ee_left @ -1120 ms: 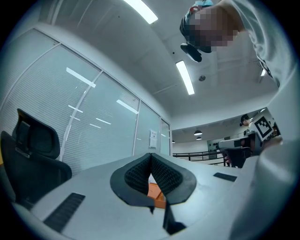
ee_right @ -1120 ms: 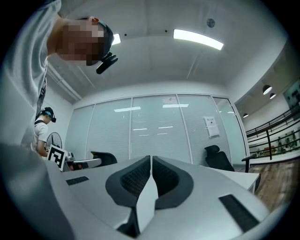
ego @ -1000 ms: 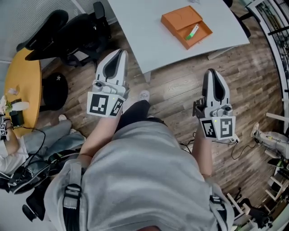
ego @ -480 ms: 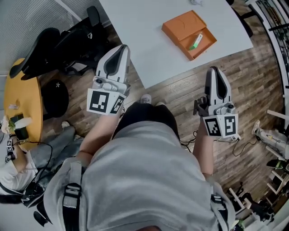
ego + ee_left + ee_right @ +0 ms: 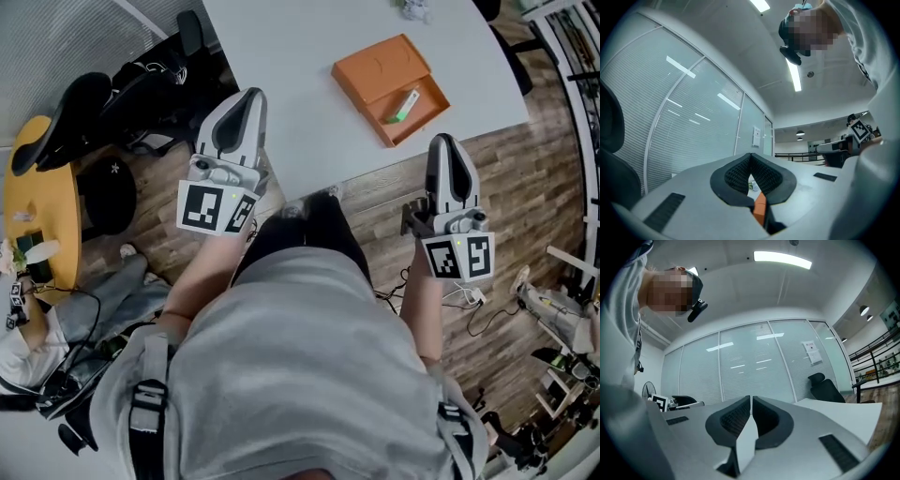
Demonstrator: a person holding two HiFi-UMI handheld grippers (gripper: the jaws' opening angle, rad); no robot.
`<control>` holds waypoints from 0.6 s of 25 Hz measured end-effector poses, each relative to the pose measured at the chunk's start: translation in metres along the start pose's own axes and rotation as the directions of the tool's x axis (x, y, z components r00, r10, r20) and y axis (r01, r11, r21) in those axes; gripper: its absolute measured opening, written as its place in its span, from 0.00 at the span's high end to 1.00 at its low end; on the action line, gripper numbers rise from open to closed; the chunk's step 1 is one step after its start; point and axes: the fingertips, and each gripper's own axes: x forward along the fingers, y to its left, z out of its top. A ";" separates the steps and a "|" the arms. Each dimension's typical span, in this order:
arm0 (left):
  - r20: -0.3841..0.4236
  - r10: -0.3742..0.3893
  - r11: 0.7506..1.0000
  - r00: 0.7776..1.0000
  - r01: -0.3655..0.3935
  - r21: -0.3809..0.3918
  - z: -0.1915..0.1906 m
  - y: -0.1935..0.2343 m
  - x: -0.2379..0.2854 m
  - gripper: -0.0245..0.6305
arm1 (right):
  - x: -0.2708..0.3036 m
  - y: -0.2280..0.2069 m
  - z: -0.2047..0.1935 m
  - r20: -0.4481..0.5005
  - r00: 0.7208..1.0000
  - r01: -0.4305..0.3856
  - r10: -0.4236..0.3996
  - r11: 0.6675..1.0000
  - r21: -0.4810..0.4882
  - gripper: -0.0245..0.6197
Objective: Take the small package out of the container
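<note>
An open orange container (image 5: 386, 75) lies on the white table (image 5: 291, 56), its lid folded back on the far side. A small green and white package (image 5: 401, 103) rests in its near compartment. My left gripper (image 5: 247, 97) is shut and empty, with its tip over the table's near edge, left of the container. My right gripper (image 5: 446, 142) is shut and empty over the wooden floor, just short of the table's corner and nearer me than the container. In the left gripper view the left gripper (image 5: 751, 155) shows a strip of the orange container (image 5: 759, 209) below its pads. The right gripper (image 5: 751, 397) points level over the table.
Black office chairs (image 5: 122, 89) stand left of the table, beside a yellow round table (image 5: 42, 202). A seated person (image 5: 37, 328) is at the lower left. A crumpled object (image 5: 412, 9) lies at the table's far edge. Cables and gear (image 5: 553, 309) lie on the floor at right.
Both grippers have moved forward toward the table. The left tip, over the floor before, now reaches over the table's edge. The container sits nearer the right gripper. Both stay shut.
</note>
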 end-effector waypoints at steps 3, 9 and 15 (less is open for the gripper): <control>0.008 0.039 0.999 0.999 -0.039 0.017 -0.001 0.001 0.025 0.93 | 0.025 -0.025 0.008 0.002 0.999 -0.043 0.043 0.999 -0.005 0.88; 0.043 0.125 0.991 0.991 -0.127 0.040 -0.003 0.001 0.066 0.93 | 0.057 -0.076 0.014 -0.018 0.993 -0.115 0.115 0.993 0.000 0.88; 0.036 0.180 0.982 0.983 -0.181 0.050 -0.012 0.003 0.081 0.93 | 0.071 -0.108 0.007 -0.063 0.989 -0.136 0.136 0.991 -0.004 0.88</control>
